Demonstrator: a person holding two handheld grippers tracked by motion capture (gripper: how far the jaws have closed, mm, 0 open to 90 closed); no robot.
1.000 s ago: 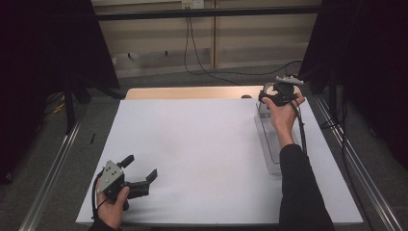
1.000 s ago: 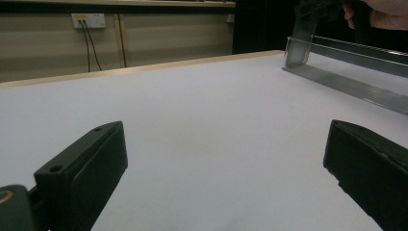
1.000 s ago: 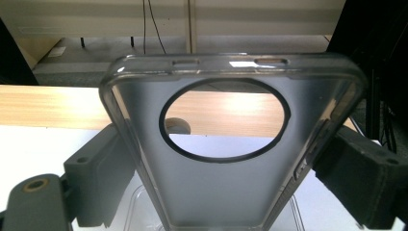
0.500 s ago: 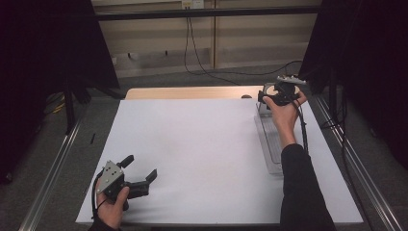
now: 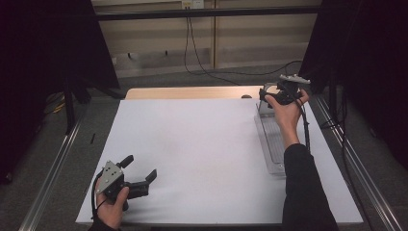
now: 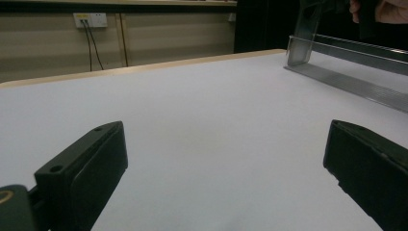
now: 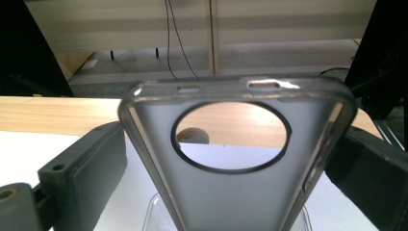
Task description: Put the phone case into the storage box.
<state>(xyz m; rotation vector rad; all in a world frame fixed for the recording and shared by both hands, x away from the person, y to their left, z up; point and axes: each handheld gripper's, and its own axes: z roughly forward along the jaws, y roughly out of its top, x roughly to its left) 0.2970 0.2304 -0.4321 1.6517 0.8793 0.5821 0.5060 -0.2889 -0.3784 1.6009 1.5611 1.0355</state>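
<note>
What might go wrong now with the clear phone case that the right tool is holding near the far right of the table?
1. The phone case sits between wide-set jaws of the right tool; the grip looks light, so it may slip.
2. It is raised over the clear tray and could drop onto it.
3. The left tool is open and far away, so it cannot help.

A translucent grey phone case (image 7: 235,192) with a round camera opening is held upright between the black jaws, touching both, above the white table (image 7: 29,144)
</note>
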